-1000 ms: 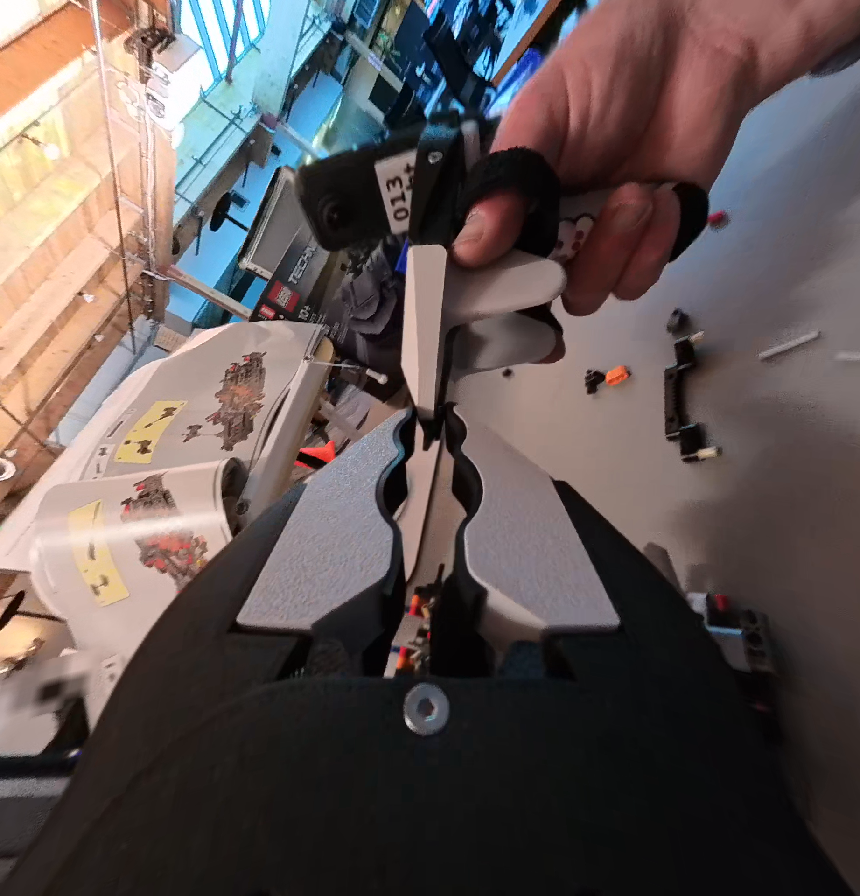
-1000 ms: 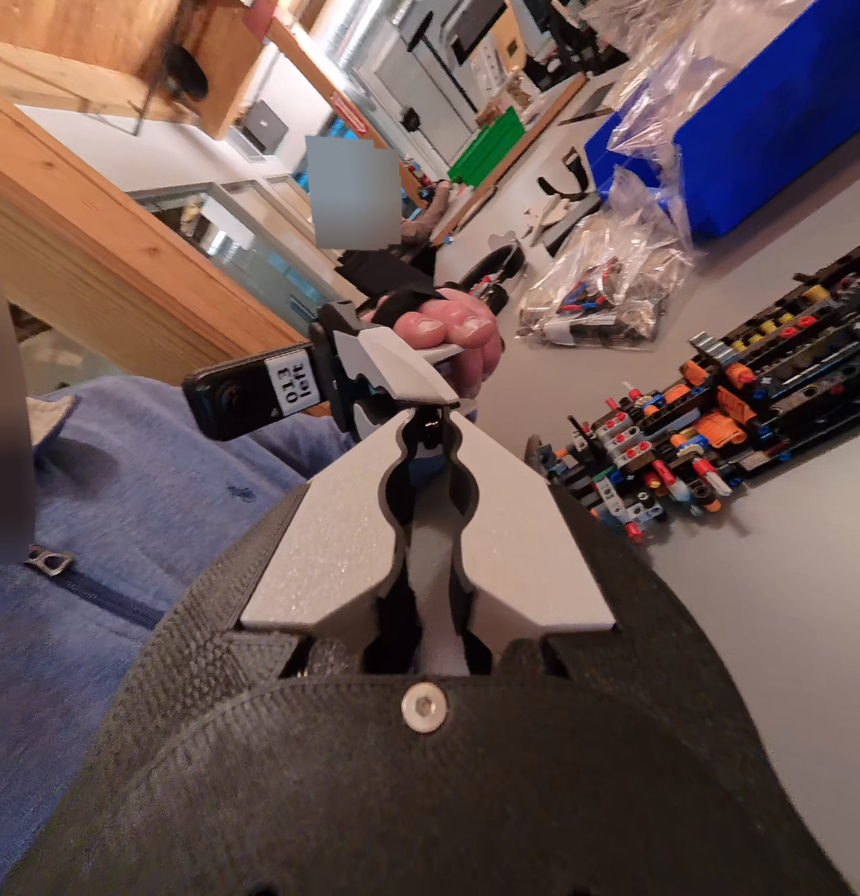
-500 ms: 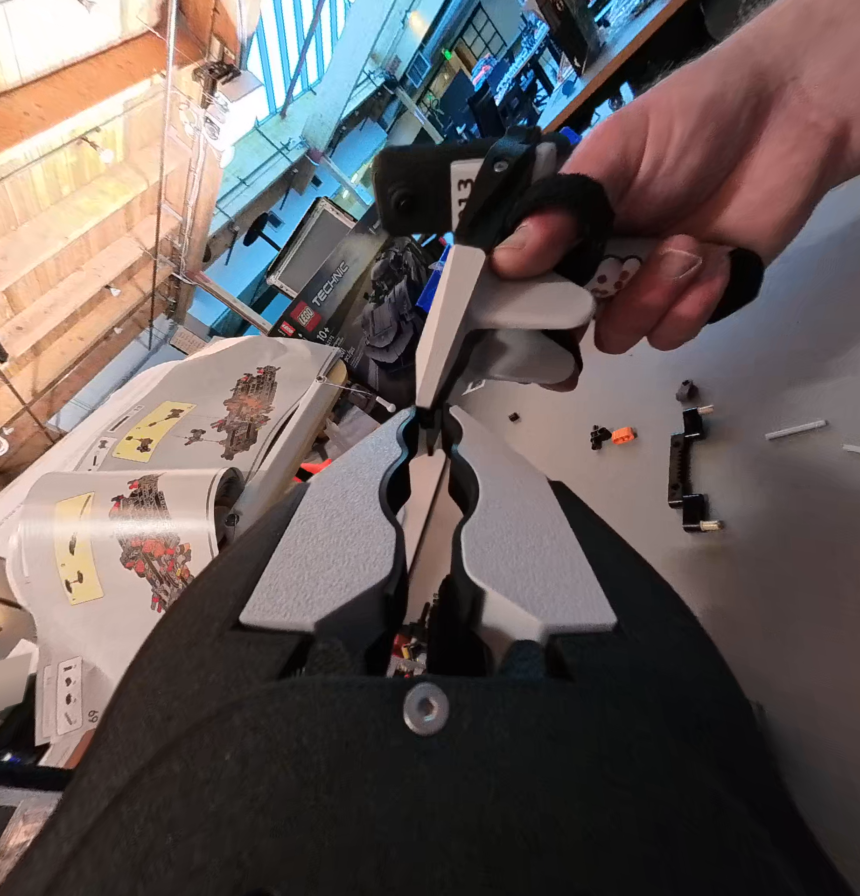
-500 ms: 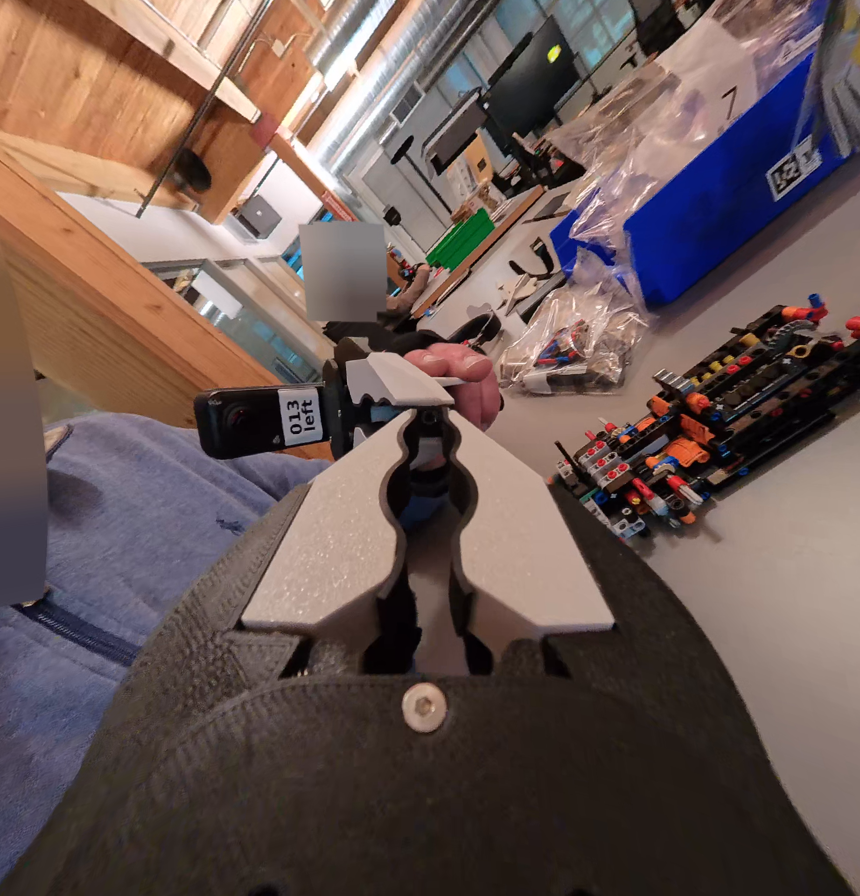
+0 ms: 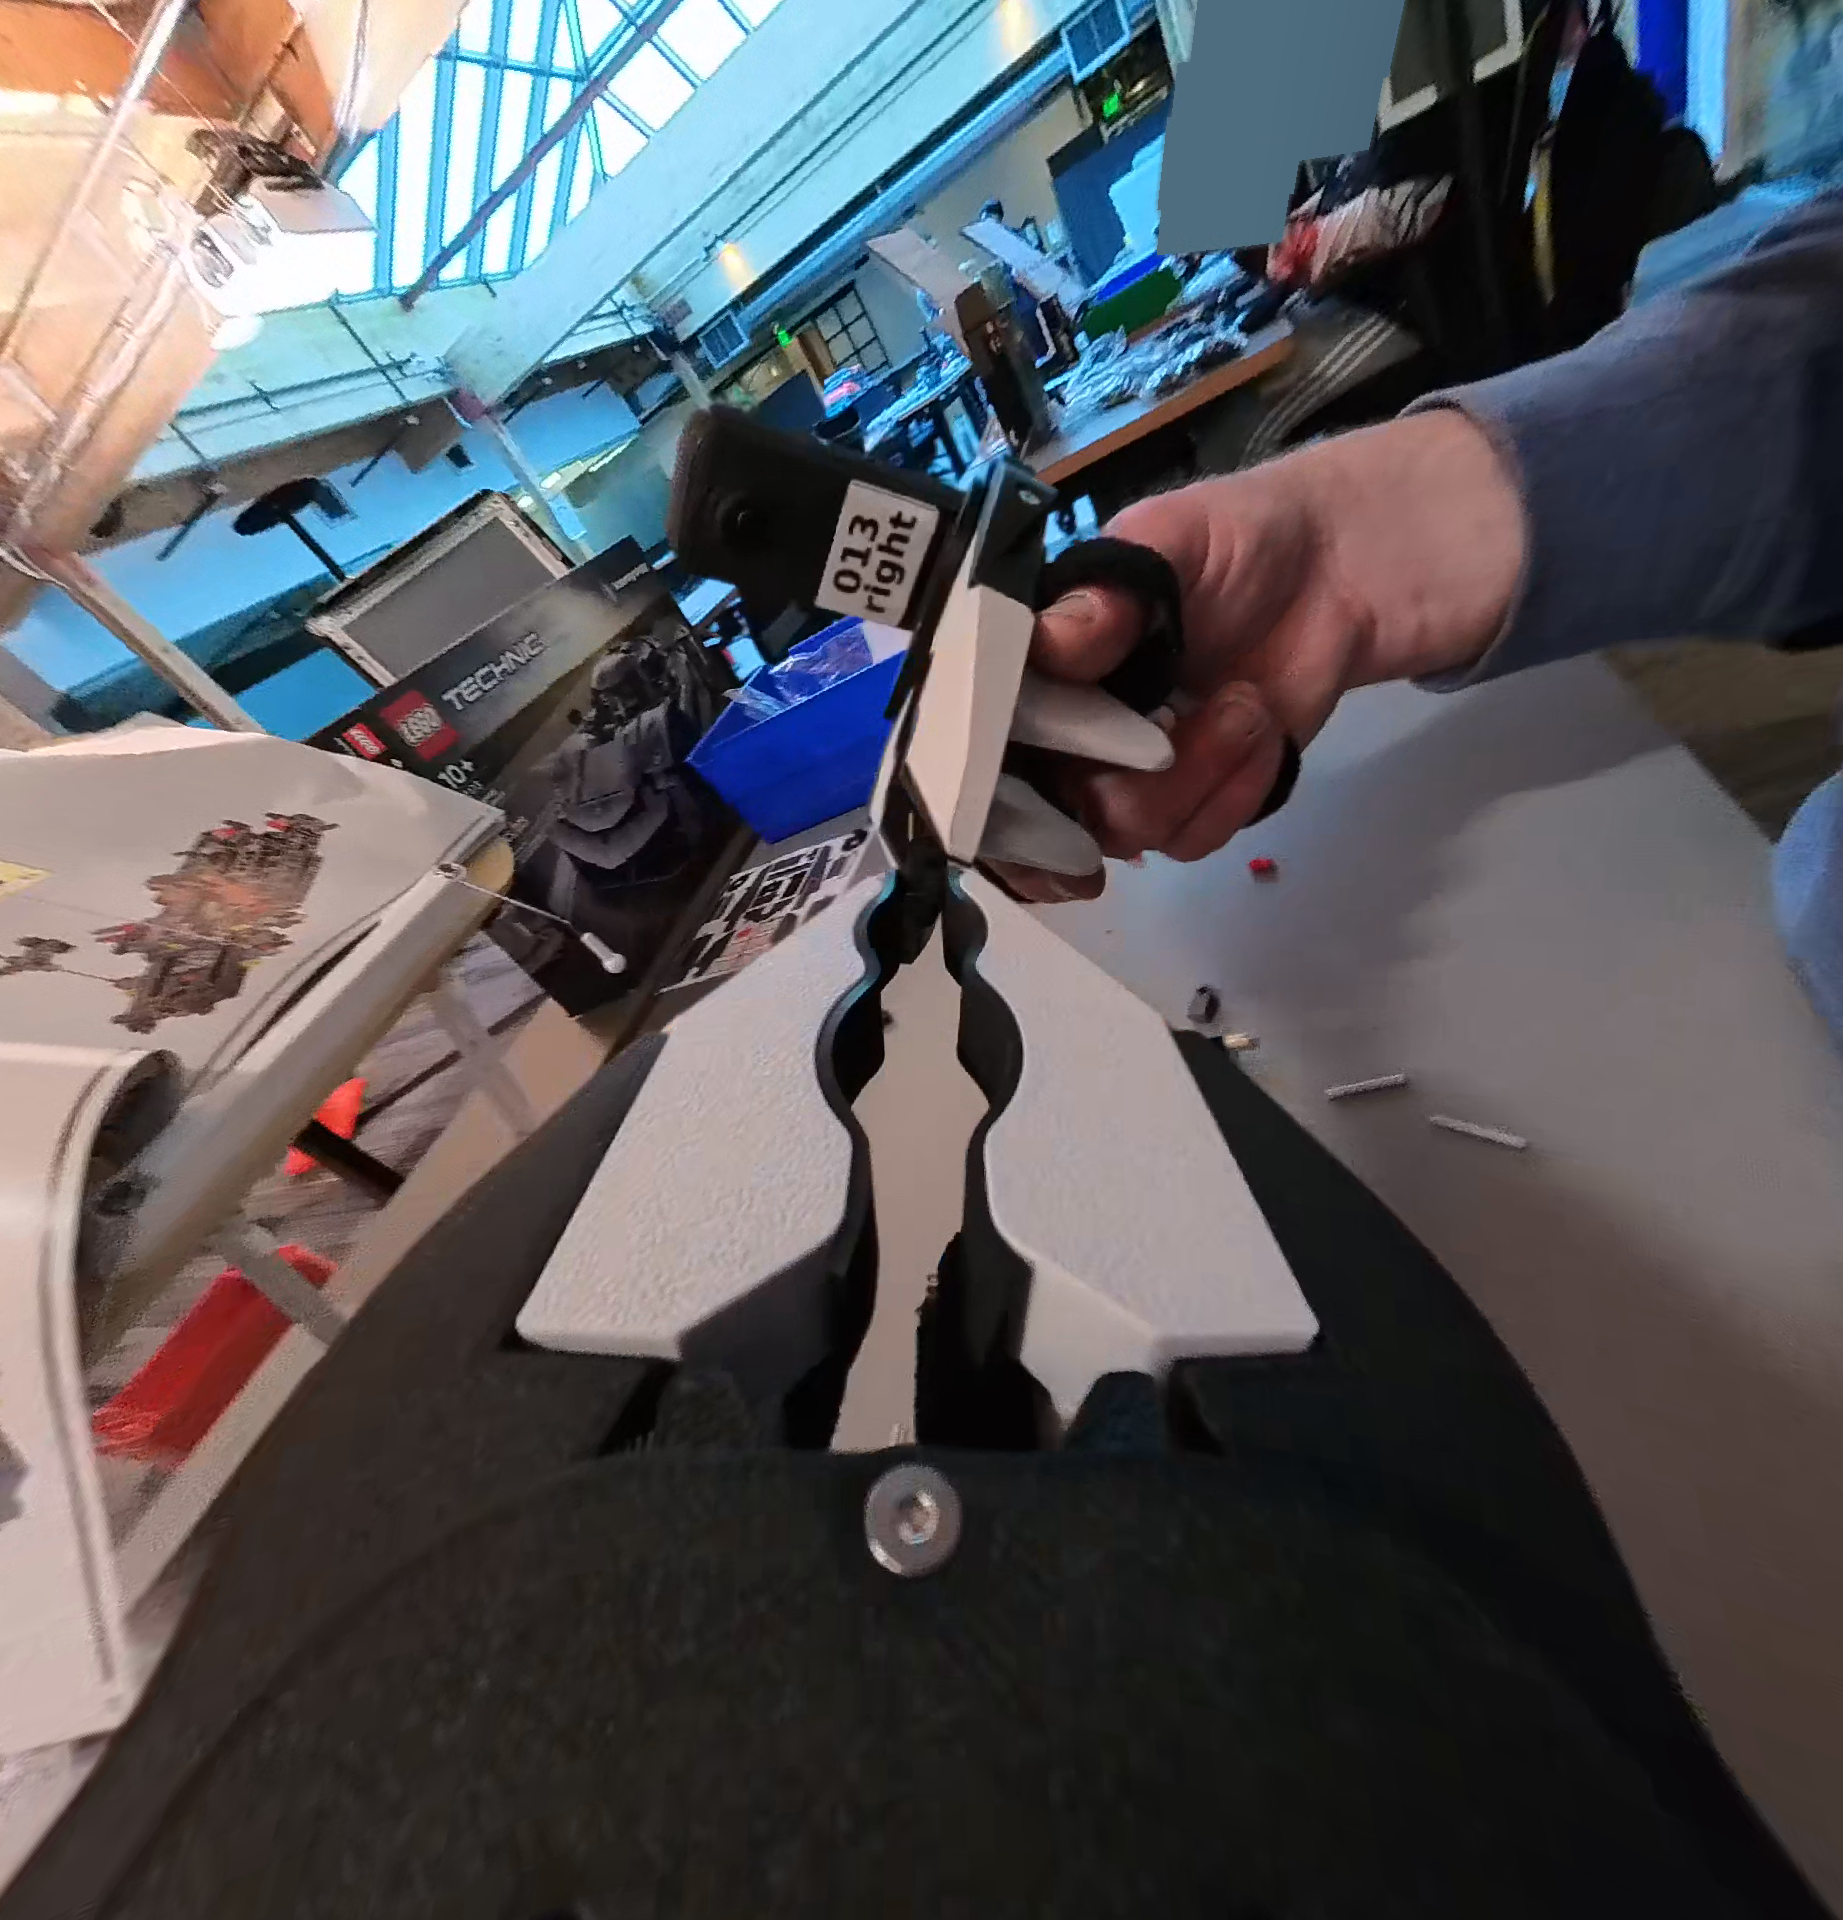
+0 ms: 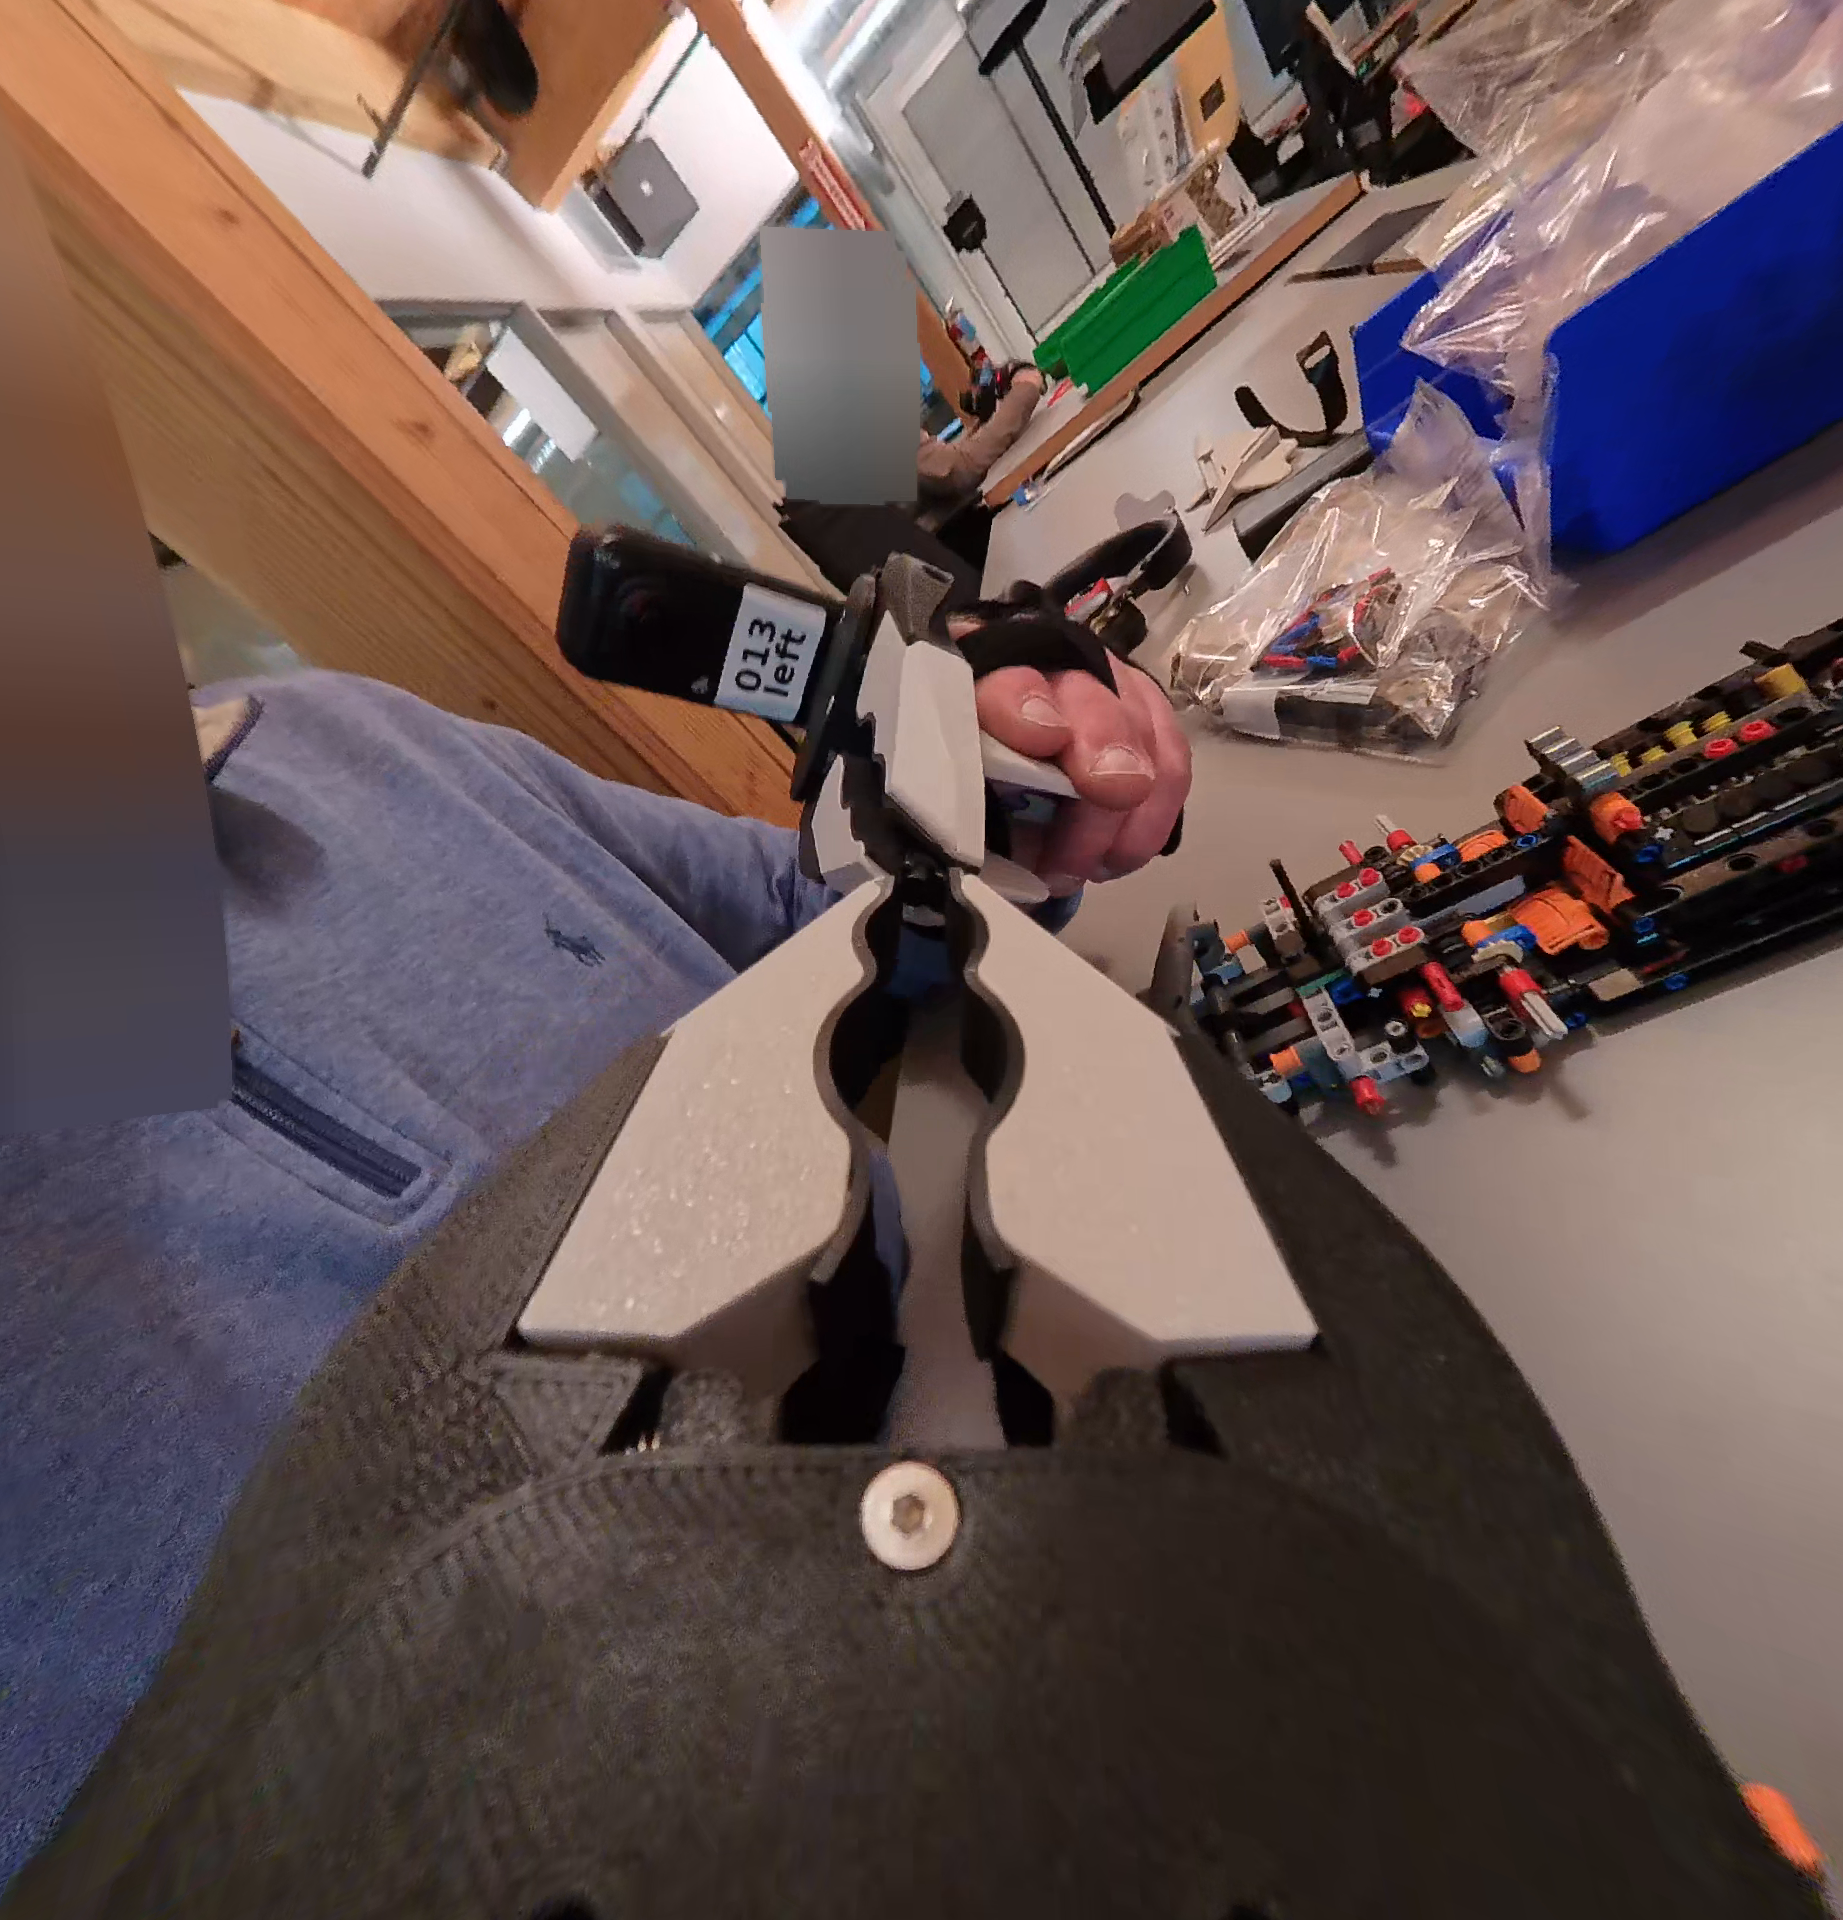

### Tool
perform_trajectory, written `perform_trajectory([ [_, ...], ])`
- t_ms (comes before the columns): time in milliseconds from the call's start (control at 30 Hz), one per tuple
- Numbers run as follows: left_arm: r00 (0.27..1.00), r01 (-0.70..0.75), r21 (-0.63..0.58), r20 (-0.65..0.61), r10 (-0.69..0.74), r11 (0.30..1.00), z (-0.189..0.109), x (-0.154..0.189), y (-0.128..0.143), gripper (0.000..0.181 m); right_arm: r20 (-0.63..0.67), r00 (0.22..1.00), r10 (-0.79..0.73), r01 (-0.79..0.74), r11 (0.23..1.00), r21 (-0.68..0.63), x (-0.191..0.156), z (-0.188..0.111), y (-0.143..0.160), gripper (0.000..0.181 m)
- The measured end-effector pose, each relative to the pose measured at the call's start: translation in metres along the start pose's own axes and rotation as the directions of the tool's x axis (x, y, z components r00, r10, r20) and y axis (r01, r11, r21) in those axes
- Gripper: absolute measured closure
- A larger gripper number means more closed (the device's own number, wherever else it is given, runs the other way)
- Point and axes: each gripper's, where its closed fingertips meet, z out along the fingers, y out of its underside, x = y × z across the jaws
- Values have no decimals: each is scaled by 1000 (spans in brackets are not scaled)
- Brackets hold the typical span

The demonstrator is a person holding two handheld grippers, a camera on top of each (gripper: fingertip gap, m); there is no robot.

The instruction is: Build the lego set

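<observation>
Lego build (image 6: 1582, 914) is parked flat on the grey table (image 6: 1519, 1299), off to the right in the right wrist view, well apart from both grippers.

Left wrist view first: over the last second the camera swung up and around, so the black part with tan pins that lay on the table dropped out of frame. The left gripper (image 5: 917, 909) has its tips nearly together around a small dark piece, and the right gripper's tips come down to meet it at the same spot. Instruction booklet (image 5: 169, 914) sits on the left, set box (image 5: 584, 748) far behind. Two grey axles (image 5: 1416, 1107) lie on the right.

Right wrist view: the right gripper (image 6: 922, 894) stays pinched on that same dark bit. Looks like a mid-air join or handoff, not placement yet.

The piece is tiny and shadowed, so I can't tell what it is. The build's far end is cut off.
</observation>
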Motion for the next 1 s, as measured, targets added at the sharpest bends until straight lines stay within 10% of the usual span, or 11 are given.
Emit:
perform_trajectory([
  [300,999,-21,-63,37,24,998,-11,-11,4,178,-318,938,-138,95,984,-148,23,-50,15,172],
  [667,998,-31,-251,-52,18,967,-1,14,40,177,-746,539,-390,-20,880,-474,46,-83,154,166],
  [1000,997,-41,-254,-67,25,966,1,25,37,177,-809,429,-402,-32,888,-459,63,-73,176,175],
])
